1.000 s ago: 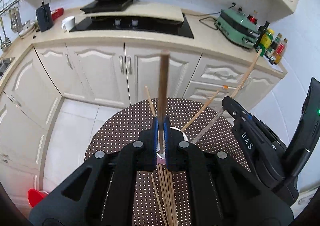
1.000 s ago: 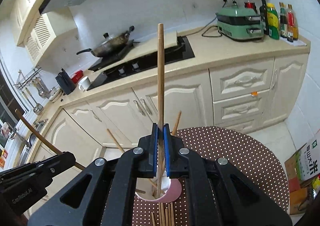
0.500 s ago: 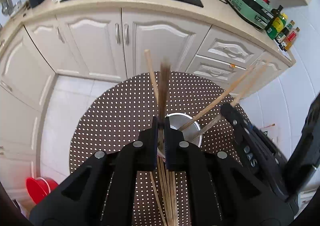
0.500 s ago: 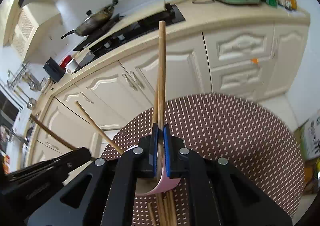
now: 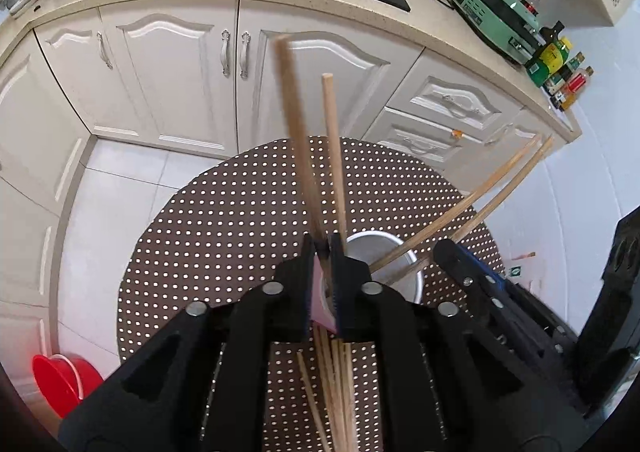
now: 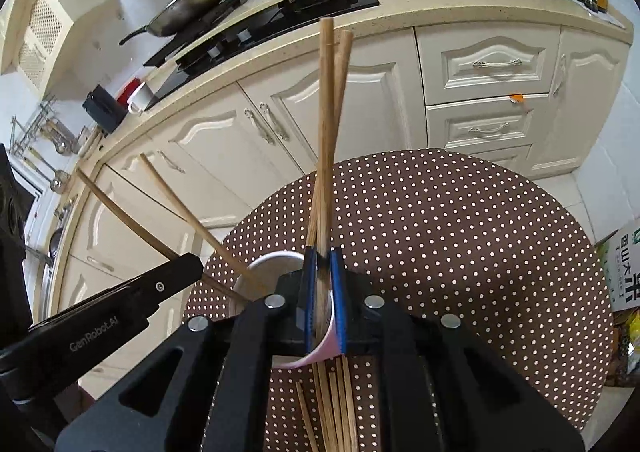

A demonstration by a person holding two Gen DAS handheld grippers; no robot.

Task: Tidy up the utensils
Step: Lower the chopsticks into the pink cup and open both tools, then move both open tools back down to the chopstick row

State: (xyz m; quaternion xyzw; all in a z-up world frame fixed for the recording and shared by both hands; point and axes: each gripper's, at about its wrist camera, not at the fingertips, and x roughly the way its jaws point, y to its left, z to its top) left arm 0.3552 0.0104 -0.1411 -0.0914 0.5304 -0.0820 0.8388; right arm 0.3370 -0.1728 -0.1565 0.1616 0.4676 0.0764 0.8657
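Two grippers, left (image 5: pixel 325 248) and right (image 6: pixel 325 252), jaws just parting slightly around upright wooden chopsticks (image 6: pixel 325 140) above a pink-sided cup (image 6: pixel 320 350); grip uncertain.

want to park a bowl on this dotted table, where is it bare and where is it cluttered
Bare cloth covers the far half of the dotted table, between the cup and the edge facing the cabinets, and its right side in the right wrist view. It is crowded around the cup with its leaning chopsticks, and at the near edge, where loose chopsticks lie.
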